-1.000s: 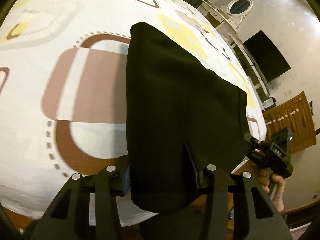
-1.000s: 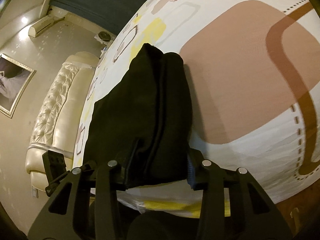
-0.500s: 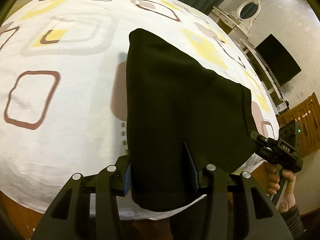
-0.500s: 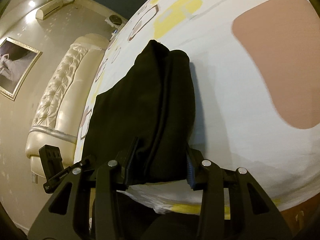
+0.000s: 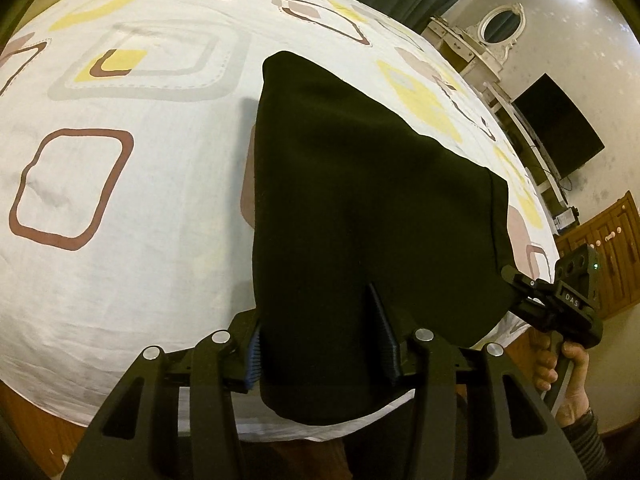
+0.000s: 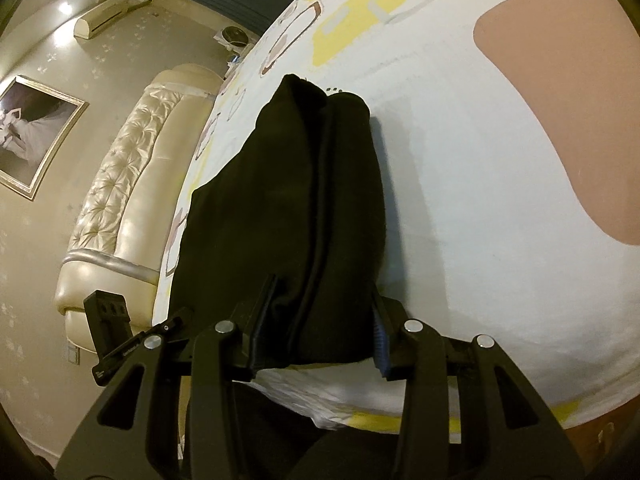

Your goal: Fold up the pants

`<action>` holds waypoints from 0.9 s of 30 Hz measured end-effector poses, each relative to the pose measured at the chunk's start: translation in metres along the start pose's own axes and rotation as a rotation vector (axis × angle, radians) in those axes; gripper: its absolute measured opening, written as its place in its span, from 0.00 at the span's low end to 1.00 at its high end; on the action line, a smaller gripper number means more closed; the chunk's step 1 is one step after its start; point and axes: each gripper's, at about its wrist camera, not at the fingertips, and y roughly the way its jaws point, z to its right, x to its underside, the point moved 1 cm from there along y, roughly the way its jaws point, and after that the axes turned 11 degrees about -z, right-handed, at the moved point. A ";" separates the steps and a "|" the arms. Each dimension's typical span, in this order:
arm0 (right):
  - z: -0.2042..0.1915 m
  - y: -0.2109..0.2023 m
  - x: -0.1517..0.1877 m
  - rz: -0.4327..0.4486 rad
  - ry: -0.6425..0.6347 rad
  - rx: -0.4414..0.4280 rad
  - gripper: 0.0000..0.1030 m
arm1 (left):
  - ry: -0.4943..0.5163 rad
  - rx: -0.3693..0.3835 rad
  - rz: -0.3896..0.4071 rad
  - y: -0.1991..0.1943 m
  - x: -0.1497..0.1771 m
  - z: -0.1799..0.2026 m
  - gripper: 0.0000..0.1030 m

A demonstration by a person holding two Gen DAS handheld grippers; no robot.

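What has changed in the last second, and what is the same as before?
Both grippers carried the black pants across the bed sheet: the sheet's pattern has slid past under them in both views. Nothing was taken or let go. The left gripper and right gripper stay clamped on the near edge of the pants, and the fold looks the same.

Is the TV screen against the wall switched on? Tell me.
No, the TV in the left wrist view is a plain dark panel with no picture.
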 end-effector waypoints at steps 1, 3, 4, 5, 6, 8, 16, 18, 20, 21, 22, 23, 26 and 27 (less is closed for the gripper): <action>0.002 -0.001 0.001 0.001 0.001 -0.002 0.39 | -0.001 0.001 0.000 0.001 0.000 0.000 0.46; 0.002 -0.001 0.001 0.002 0.001 -0.005 0.40 | -0.003 0.003 0.001 0.001 0.000 -0.002 0.46; 0.004 -0.003 0.001 0.002 0.001 -0.006 0.40 | -0.004 0.003 0.001 0.001 0.000 -0.003 0.46; 0.006 -0.004 0.001 0.002 0.000 -0.008 0.40 | -0.004 0.004 0.001 0.001 0.001 -0.004 0.47; 0.007 -0.005 0.001 0.002 0.000 -0.010 0.40 | -0.003 0.004 0.001 0.001 0.001 -0.004 0.47; 0.009 -0.006 0.000 0.002 0.003 -0.015 0.40 | -0.003 0.003 0.001 0.001 0.001 -0.003 0.47; 0.017 -0.008 0.002 0.007 0.039 -0.060 0.51 | 0.011 -0.048 0.036 0.000 0.001 -0.008 0.78; 0.018 -0.010 0.002 0.004 0.041 -0.073 0.54 | 0.033 -0.027 0.044 -0.001 0.000 -0.012 0.78; 0.020 -0.014 0.001 0.006 0.043 -0.075 0.56 | 0.050 0.008 0.032 -0.002 -0.003 -0.016 0.78; 0.021 -0.017 0.001 0.009 0.044 -0.073 0.58 | 0.047 0.027 0.034 -0.004 -0.004 -0.019 0.79; 0.022 -0.019 0.001 0.012 0.045 -0.071 0.60 | 0.036 0.056 0.035 -0.005 -0.006 -0.023 0.81; 0.023 -0.022 -0.001 0.018 0.045 -0.066 0.62 | 0.026 0.084 0.033 -0.006 -0.007 -0.026 0.82; 0.026 -0.027 -0.008 0.041 0.058 -0.064 0.67 | -0.010 0.175 0.000 -0.002 -0.016 -0.037 0.82; 0.026 -0.027 -0.010 0.042 0.059 -0.066 0.68 | -0.019 0.194 -0.008 0.000 -0.019 -0.041 0.82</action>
